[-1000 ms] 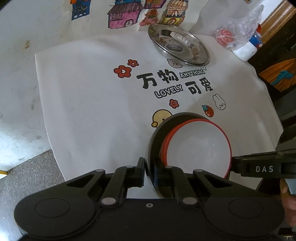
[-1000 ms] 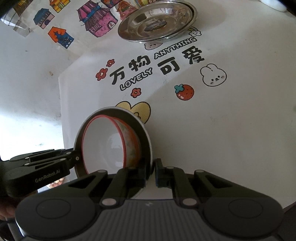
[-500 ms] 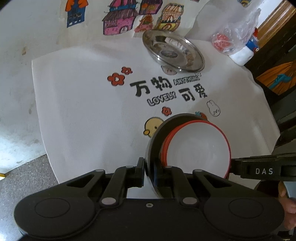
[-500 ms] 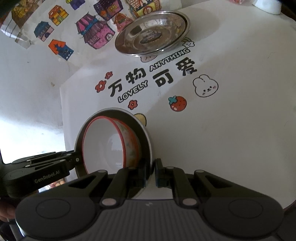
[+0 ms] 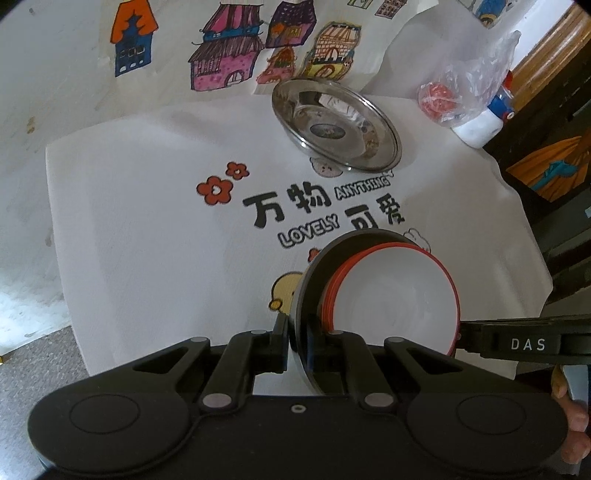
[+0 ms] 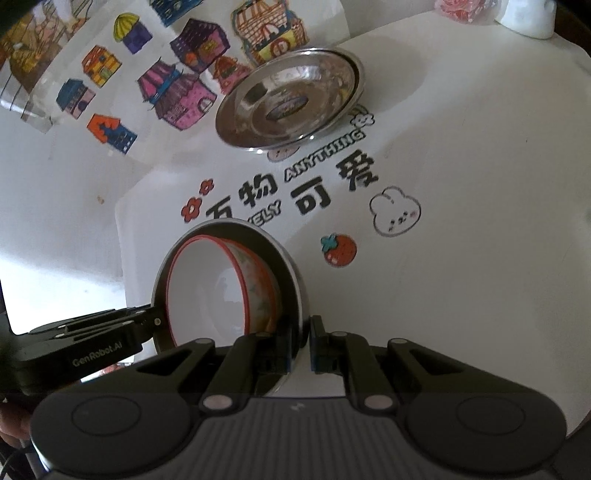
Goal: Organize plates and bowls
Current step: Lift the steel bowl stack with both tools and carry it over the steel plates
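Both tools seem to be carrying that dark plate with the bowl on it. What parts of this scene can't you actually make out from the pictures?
- Underside of the dark plate: faces away in both views.
- Bowl base: hidden behind its wall, right view.
- Bag contents: crumpled plastic blurs them, left view.
- White bottle: cut off by the top edge, right view.

Near rim of the dark steel plate point(image 5: 314, 280) hidden behind the left claw point(image 5: 297, 341), lower wall of the red-rimmed white bowl point(image 6: 210, 291) masked by claw linkage, red object inside the crumpled clear plastic bag point(image 5: 469, 85) blurred, perhaps fruit, white bottle point(image 6: 526, 14) cut off by the frame's top edge.
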{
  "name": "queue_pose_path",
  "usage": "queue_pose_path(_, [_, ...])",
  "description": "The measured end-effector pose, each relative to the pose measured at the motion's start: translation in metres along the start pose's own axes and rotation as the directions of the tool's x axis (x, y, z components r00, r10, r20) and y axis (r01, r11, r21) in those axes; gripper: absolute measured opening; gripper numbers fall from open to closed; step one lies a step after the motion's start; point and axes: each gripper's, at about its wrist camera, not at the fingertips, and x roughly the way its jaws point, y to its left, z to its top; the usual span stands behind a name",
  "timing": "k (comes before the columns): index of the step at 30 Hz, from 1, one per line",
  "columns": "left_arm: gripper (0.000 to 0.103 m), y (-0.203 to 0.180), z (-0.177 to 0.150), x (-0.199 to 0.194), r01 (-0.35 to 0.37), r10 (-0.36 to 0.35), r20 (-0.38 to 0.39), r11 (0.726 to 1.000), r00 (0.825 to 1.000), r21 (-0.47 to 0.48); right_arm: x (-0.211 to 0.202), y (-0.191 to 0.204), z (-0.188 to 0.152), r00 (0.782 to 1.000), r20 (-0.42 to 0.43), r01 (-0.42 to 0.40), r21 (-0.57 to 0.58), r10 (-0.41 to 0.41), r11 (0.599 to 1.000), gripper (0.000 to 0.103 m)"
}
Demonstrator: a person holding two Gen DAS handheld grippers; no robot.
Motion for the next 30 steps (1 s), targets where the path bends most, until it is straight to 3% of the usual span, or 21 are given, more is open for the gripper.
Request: queue_pose_path(30, [0.006, -0.021, 0.120, 0.029, 0.051, -0.044, 0.125, 0.997, 0.991, -0.053, -0.009, -0.016, 0.119, 0.987, 0.155, -0.045, 0.038, 0.039, 0.998, 0.011])
